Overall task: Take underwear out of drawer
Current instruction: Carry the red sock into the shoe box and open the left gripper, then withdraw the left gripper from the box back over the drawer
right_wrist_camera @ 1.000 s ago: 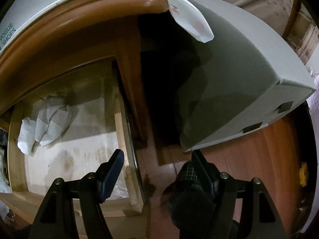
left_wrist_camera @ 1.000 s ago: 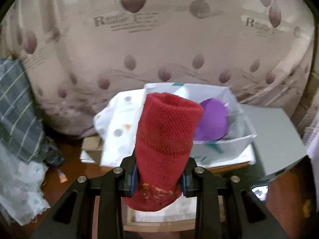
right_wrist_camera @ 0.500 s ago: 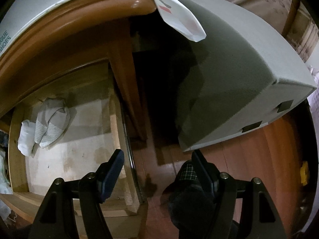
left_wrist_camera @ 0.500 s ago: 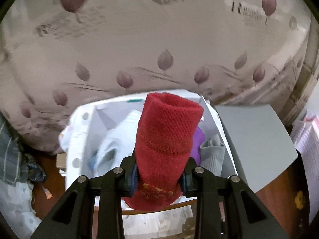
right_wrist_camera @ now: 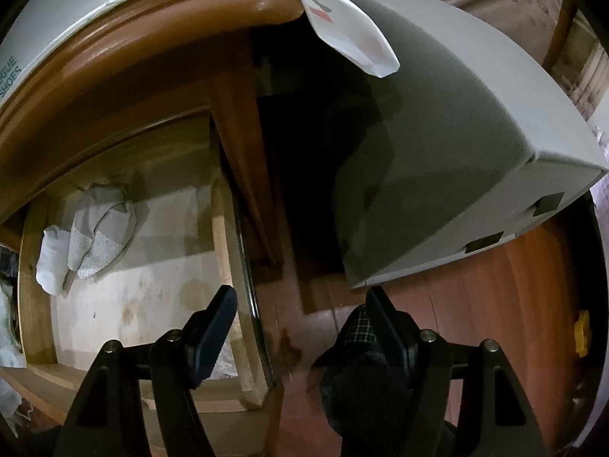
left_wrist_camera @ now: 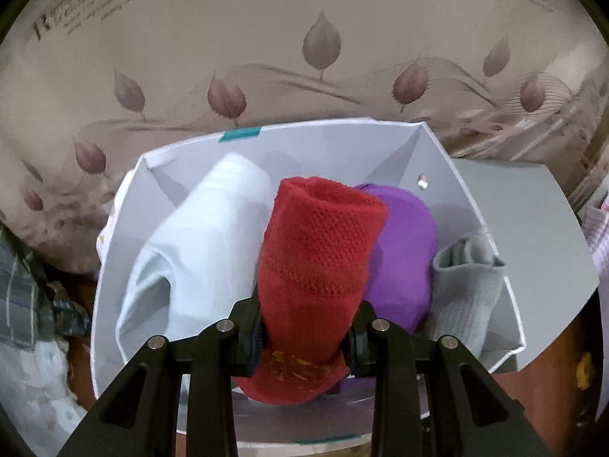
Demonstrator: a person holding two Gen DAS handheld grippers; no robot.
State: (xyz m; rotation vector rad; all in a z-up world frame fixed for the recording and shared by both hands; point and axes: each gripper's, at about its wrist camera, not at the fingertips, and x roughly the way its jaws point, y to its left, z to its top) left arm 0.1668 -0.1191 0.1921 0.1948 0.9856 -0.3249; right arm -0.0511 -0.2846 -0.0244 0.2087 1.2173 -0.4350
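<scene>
Leaf-printed mattress fabric (left_wrist_camera: pixel 304 19) fills the background of the left wrist view from 9 round to 3 o'clock. Below it, at the centre, sits a white cardboard box (left_wrist_camera: pixel 323 141), open at the top, which seems to be where the removed garments are collected. In the right wrist view a wooden drawer (right_wrist_camera: pixel 34 297) stands pulled out at 8 o'clock under the curved edge of a wooden tabletop (right_wrist_camera: pixel 152 30), with a grey box (right_wrist_camera: pixel 456 133) at 2 o'clock and reddish floor (right_wrist_camera: pixel 533 304) beneath.

Inside the white box lie a pale blue garment (left_wrist_camera: pixel 198 251) at 9 o'clock, a purple garment (left_wrist_camera: pixel 407 259) just right of centre, and a grey sock-like piece (left_wrist_camera: pixel 468 285) at 3 o'clock against the wall. By my judgement these have already come out of the drawer.

The left gripper (left_wrist_camera: pixel 304 333) is clamped on a red knitted piece (left_wrist_camera: pixel 319 259), its pads pressing both sides, and holds it over the box between the pale blue and purple garments; it looks ready to be dropped in.

The right gripper (right_wrist_camera: pixel 300 327) stands wide apart with nothing between its fingers, poised over the drawer's right rail and the floor.

Left in the drawer at 9 o'clock is a small grey-and-white bundle (right_wrist_camera: pixel 87 236), apparently the last piece to fetch; the rest of the visible drawer floor is bare, so the task looks nearly finished.
</scene>
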